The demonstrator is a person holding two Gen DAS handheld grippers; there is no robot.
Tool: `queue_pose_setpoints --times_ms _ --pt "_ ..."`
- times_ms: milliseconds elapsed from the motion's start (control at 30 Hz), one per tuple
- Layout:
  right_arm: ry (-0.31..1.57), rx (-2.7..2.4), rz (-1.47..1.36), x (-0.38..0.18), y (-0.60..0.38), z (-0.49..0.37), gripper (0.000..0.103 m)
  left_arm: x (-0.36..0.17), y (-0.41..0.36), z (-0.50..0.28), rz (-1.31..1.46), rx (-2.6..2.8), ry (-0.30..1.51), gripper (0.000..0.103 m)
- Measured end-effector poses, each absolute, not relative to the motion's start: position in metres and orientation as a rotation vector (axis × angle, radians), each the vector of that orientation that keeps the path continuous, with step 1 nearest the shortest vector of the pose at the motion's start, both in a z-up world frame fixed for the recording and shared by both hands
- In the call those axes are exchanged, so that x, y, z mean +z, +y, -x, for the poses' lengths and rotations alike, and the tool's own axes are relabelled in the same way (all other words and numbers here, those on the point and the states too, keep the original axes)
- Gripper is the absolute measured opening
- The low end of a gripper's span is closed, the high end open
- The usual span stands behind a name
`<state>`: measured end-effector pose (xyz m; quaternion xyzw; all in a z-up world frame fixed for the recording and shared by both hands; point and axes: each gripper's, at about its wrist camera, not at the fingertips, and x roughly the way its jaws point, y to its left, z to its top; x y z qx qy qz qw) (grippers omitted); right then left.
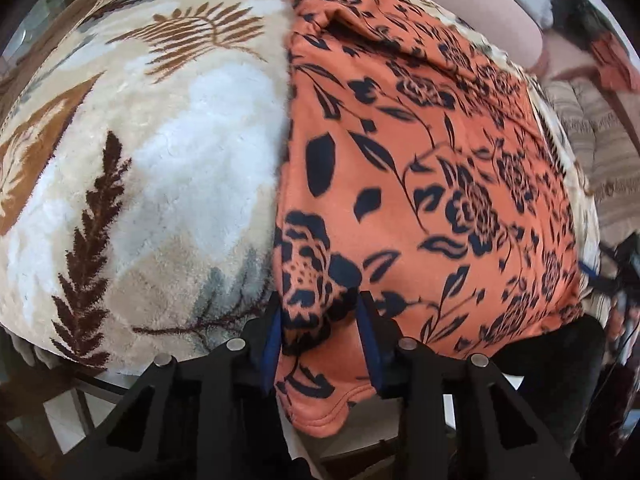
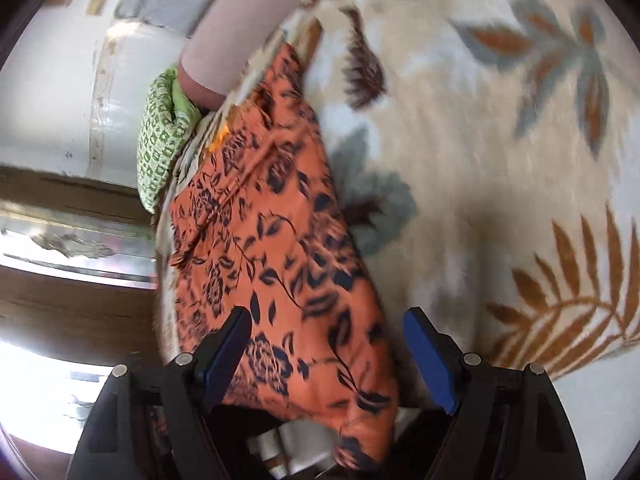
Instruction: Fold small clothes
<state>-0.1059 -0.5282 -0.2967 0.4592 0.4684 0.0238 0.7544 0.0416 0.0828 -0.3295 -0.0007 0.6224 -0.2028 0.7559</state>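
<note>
An orange garment with a black flower print (image 1: 420, 184) lies folded on a cream blanket (image 1: 160, 152) with leaf patterns. My left gripper (image 1: 320, 308) is shut on the garment's near corner, and its hem hangs down between the blue pads. In the right wrist view the same garment (image 2: 280, 264) runs from the near edge up to the left over the blanket (image 2: 500, 160). My right gripper (image 2: 328, 324) is open, its blue-padded fingers (image 2: 424, 352) standing on either side of the garment's near end.
A person's bare arm (image 2: 240, 32) reaches in at the far end of the garment. A green patterned cloth (image 2: 160, 140) lies by the blanket's left edge. Beyond the edge are a white wall and a wooden frame (image 2: 72, 196). A striped cushion (image 1: 592, 128) lies at the right.
</note>
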Motion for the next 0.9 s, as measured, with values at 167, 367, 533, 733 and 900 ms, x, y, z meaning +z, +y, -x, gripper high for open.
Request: queue_pose_setpoints --times_ms 167,367,533,733,900 --pt "1.048 0.144 -1.103 -0.318 -0.547 0.110 0.081 -0.328 0.065 -0.042 -0.065 -0.469 1.343 0.037" --pt "1.183 0.219 -1.041 -0.322 -0.530 0.094 0.079 -0.326 0.051 -0.035 -0.139 -0.494 1.323 0.028" --pt "1.349 0.190 -0.932 -0.324 -0.499 0.088 0.078 -0.329 0.046 -0.029 -0.146 -0.546 1.344 0.044" --pt "1.468 0.100 -0.750 -0.335 -0.453 0.086 0.064 -0.331 0.052 -0.021 -0.163 -0.554 1.353 0.033" --pt "1.444 -0.006 -0.624 -0.331 -0.435 0.101 0.019 -0.332 0.068 -0.027 -0.108 -0.536 1.354 0.009"
